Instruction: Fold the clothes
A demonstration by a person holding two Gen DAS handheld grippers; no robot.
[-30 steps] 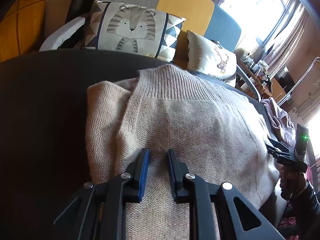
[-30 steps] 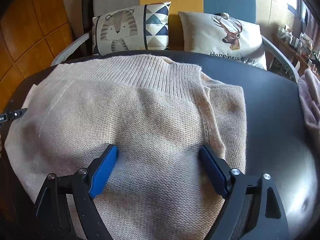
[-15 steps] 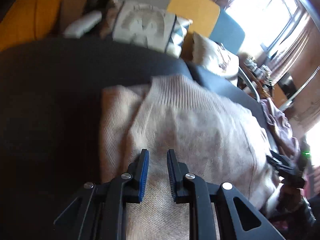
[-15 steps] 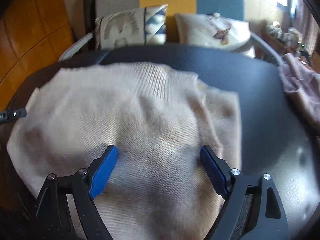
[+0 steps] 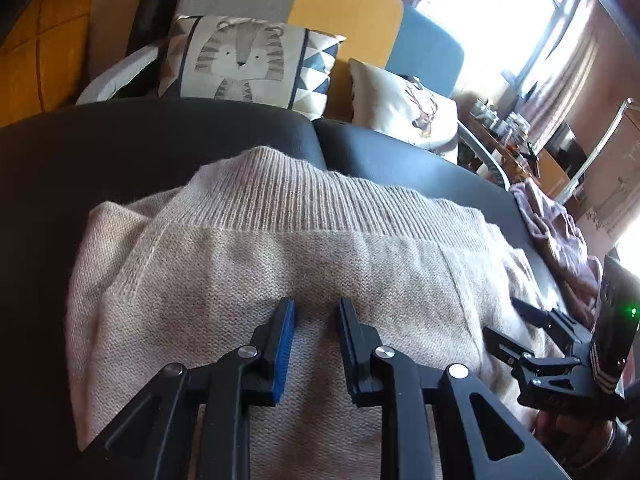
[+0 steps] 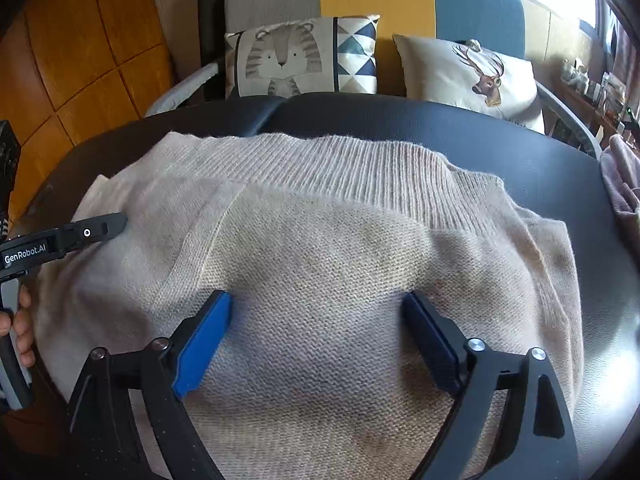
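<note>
The beige knit sweater [image 6: 320, 264] lies directly beneath both grippers: left gripper [image 5: 314, 314] jaws narrowly parted, gripping nothing; right gripper [image 6: 318, 308] jaws spread wide.

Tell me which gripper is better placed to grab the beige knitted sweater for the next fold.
Right. The right gripper is wide open over the beige knitted sweater, ready to close on it. The left gripper has its jaws nearly together, gripping nothing.

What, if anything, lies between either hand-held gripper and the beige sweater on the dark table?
Nothing visible does. The left hand-held gripper sits low over the beige sweater, fingers narrowly apart. The right hand-held gripper is wide open directly above the knit. The pink garment lies off to the side.
</note>
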